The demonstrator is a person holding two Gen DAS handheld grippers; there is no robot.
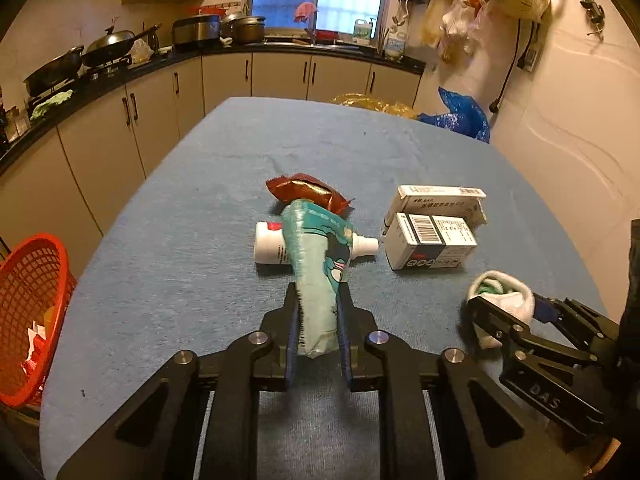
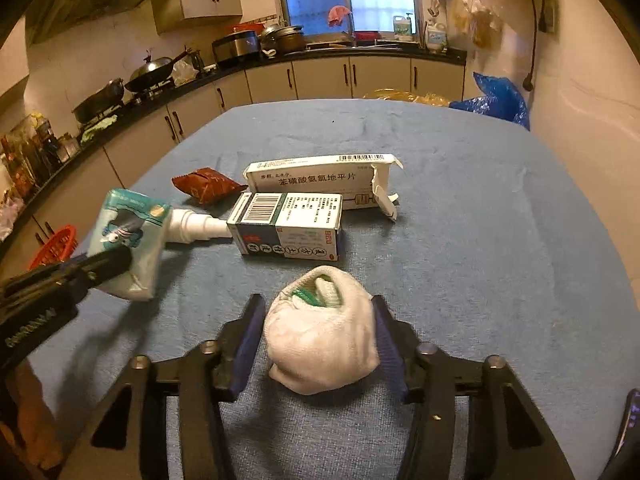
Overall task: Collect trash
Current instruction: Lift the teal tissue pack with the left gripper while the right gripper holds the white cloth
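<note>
Blue cloth table [image 2: 460, 240], wide bare margins around trash.

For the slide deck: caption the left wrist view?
Left gripper shut on teal packet above blue table.

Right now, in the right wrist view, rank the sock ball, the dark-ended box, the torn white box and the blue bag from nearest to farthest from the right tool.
1. Sock ball: between the right tool's fingers.
2. Dark-ended box: just ahead.
3. Torn white box: behind it.
4. Blue bag: beyond the table's far right edge.
</note>
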